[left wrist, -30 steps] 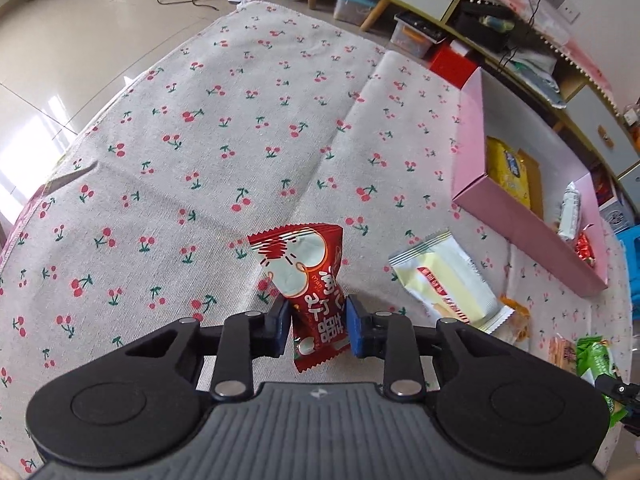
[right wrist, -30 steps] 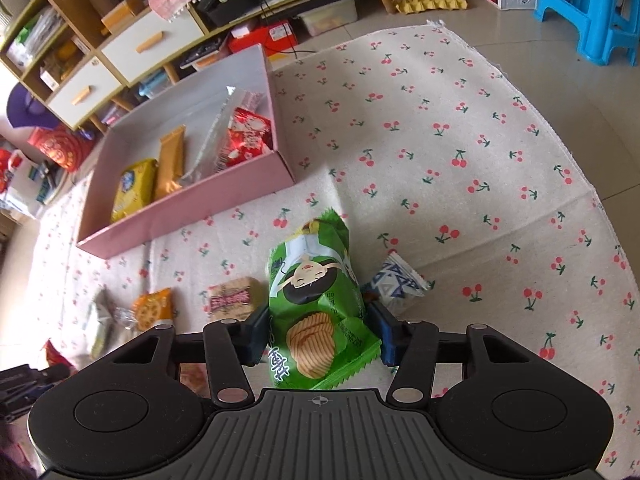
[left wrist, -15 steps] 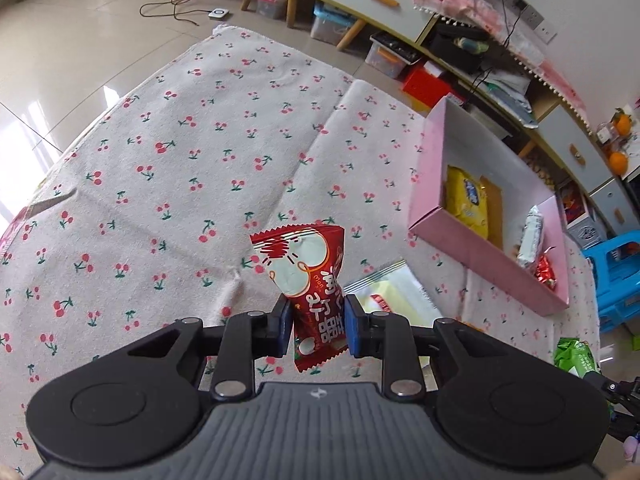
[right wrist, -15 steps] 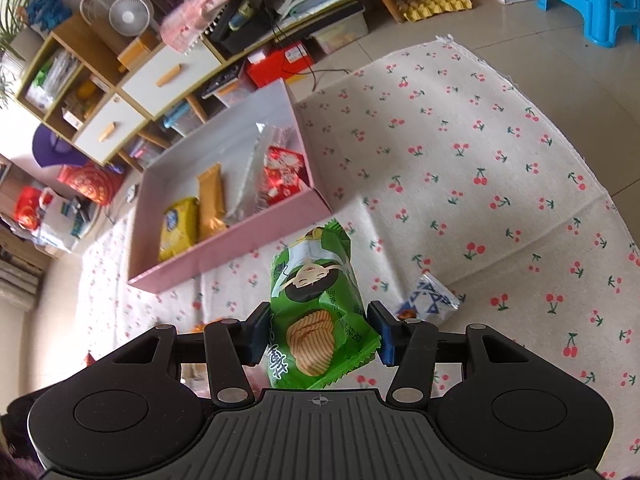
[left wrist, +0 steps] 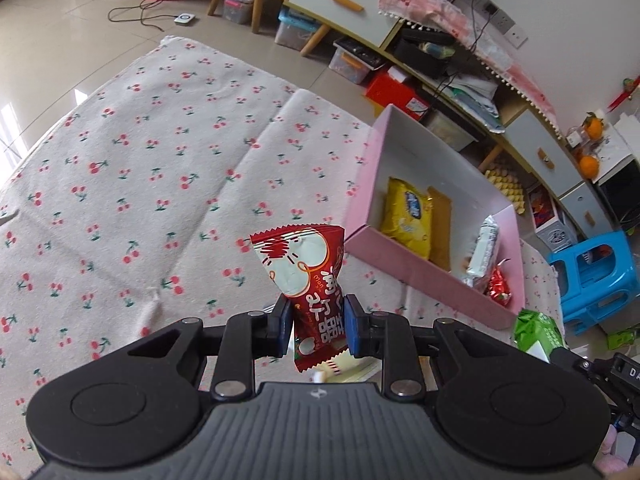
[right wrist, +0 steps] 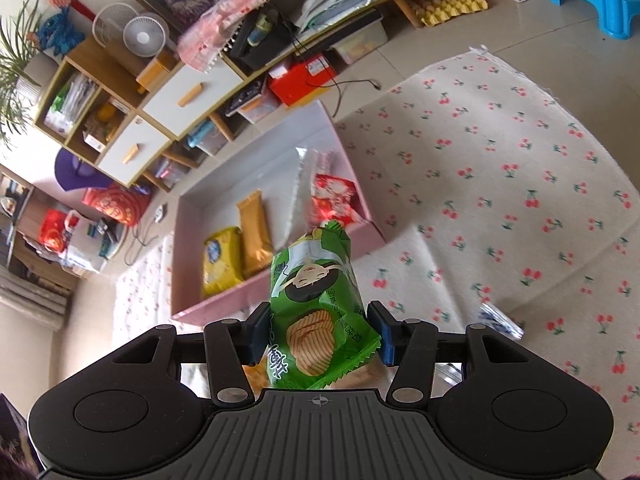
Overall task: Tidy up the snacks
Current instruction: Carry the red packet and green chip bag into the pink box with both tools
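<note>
On the left, the left gripper (left wrist: 316, 326) has its fingers (left wrist: 282, 326) pinched narrow on a red snack packet (left wrist: 308, 276), held upright above the cherry-print cloth (left wrist: 140, 184). Just beyond it to the right lies the pink box (left wrist: 420, 270), open, with a yellow packet (left wrist: 408, 216), a tan bar (left wrist: 440, 224), a silver wrapper (left wrist: 486, 254) and a small red packet (left wrist: 499, 285) inside. Further right, the right gripper (right wrist: 318, 334) holds a green chip bag (right wrist: 316, 312) between its fingers (right wrist: 260, 334), set moderately apart, the bag raised near the box's front wall. A blue-and-white packet (right wrist: 500, 322) lies on the cloth to the right.
</note>
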Demonstrator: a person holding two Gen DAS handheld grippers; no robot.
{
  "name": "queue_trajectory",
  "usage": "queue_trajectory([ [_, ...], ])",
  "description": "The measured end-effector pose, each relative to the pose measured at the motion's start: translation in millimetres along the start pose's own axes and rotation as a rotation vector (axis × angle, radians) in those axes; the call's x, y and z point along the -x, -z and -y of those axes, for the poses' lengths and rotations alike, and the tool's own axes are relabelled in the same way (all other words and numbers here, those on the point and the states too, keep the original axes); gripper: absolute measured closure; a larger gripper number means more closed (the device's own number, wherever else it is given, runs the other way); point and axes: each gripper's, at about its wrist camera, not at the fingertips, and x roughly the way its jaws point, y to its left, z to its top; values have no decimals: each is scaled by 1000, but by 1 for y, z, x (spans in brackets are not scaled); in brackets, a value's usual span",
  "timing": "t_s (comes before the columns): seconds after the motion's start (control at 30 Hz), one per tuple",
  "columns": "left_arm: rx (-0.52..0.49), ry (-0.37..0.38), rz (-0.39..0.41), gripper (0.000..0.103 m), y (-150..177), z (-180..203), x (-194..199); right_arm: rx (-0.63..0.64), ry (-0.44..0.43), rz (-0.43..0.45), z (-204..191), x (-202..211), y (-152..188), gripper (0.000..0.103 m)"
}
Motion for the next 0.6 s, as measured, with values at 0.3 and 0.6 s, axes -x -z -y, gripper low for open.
queue_trajectory([
  [0.3,-27,56,44,79,-9,20,-12,-44,-92,74,-9,-16,-15,53],
  [0.6,-171,18,80,79,-39,46,-40,-18,-94,99,-31,-53,-38,52],
])
